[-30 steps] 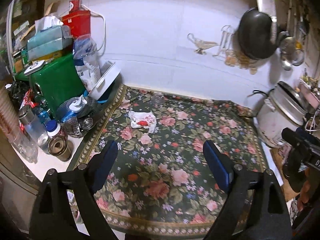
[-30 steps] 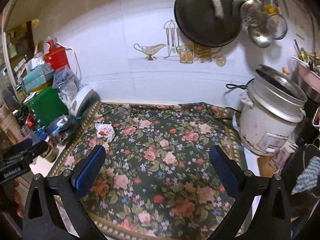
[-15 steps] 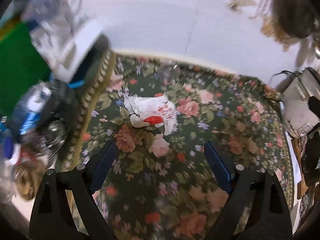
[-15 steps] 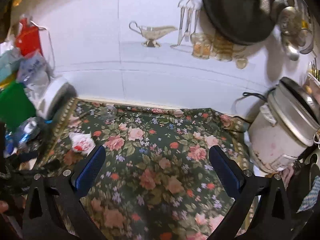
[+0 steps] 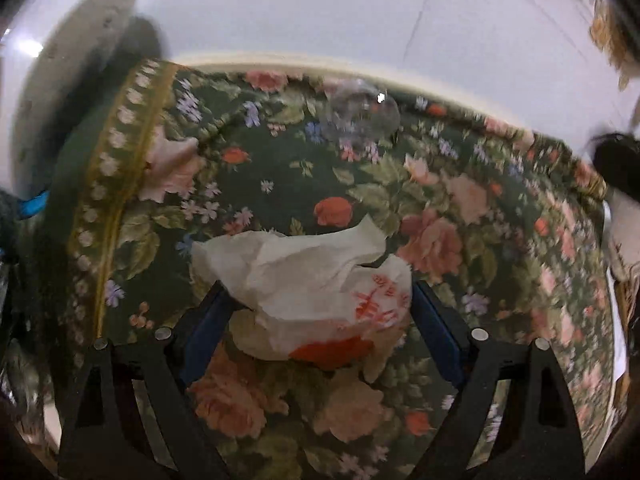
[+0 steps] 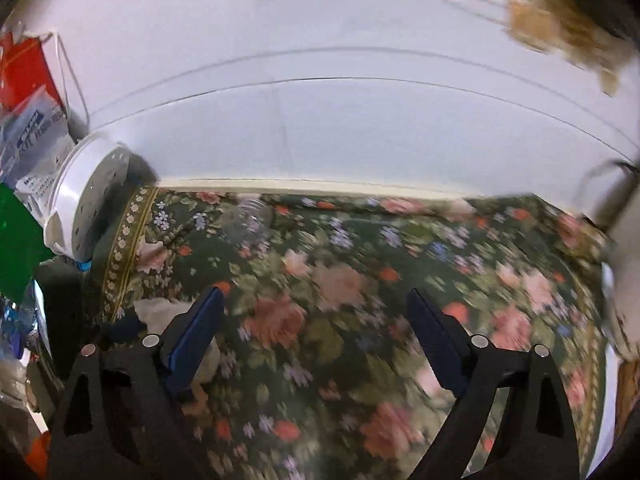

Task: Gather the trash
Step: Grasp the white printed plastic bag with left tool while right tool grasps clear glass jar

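A crumpled white wrapper with red print (image 5: 316, 288) lies on the dark green flowered cloth (image 5: 460, 208). My left gripper (image 5: 318, 320) is open, its blue-padded fingers on either side of the wrapper, close to it. A clear crumpled plastic piece (image 5: 360, 114) lies near the back wall; it also shows blurred in the right wrist view (image 6: 250, 216). My right gripper (image 6: 316, 328) is open and empty above the cloth. The wrapper's edge (image 6: 160, 310) shows just left of its left finger.
A round white perforated lid (image 6: 86, 200) leans at the cloth's back left corner. A green box (image 6: 16, 240), bags and a red container (image 6: 20, 68) crowd the left side. A white rice cooker (image 5: 628, 232) stands at the right. The white wall runs behind.
My left gripper has moved forward and down to the wrapper, which now sits between its open fingers. My right gripper has moved forward and left toward the wall.
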`<state>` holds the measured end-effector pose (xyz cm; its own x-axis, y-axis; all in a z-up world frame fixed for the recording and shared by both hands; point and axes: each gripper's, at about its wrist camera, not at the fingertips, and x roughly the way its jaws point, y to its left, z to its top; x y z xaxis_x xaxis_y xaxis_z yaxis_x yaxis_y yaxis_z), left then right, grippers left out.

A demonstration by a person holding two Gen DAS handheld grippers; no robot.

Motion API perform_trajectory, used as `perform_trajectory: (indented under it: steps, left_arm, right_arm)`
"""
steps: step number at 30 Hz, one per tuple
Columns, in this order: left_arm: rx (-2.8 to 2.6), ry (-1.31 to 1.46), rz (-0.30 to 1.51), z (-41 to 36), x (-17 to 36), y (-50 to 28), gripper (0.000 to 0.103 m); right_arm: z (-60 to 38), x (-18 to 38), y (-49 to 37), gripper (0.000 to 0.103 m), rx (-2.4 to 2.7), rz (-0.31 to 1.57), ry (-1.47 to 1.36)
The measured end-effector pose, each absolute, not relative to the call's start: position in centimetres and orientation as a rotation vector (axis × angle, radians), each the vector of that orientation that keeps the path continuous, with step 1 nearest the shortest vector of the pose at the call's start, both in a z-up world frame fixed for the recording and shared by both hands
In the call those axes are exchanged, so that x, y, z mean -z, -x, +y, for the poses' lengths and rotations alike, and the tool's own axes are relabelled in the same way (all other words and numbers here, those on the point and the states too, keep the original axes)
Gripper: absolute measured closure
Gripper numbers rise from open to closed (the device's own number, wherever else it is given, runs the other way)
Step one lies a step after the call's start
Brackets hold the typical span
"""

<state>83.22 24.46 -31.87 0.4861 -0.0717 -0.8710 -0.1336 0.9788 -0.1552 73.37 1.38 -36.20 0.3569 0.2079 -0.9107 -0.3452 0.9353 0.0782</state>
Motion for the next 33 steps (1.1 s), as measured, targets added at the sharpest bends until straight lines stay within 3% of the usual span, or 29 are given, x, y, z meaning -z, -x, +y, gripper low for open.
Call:
perform_trajectory:
  steps: [5,17,19,20,26,33]
  left_arm:
    - [-0.031,0.246,0.989,26.2,31.4,-82.8,0.038]
    - [-0.042,0.372,0.960,30.5,30.6,-81.0,0.042]
    - [-0.060,0.344,0.952,30.5,30.4,-80.7,0.042]
    - [-0.063,0.331,0.950,30.5,30.3,-80.5,0.042]
    - [-0.055,0.321,0.942,30.1,29.3,-79.1,0.042]
    - [-0.057,0.301,0.899,27.3,26.4,-77.1,0.042]
  right_arm:
    - [5.8,39.6,-76.2,0.015,-0.442,1.181,0.150]
    - [10.7,46.8,-81.2,0.026,-0.390,1.322,0.062]
    - [10.9,47.9,-81.5,0.044,-0.366,1.349,0.053]
    - [10.9,48.2,-81.6,0.044,-0.370,1.359,0.038]
    - [10.1,46.5,-79.5,0.045,-0.376,1.327,0.065]
    - [6.3,39.9,-73.9,0.045,-0.423,1.247,0.114]
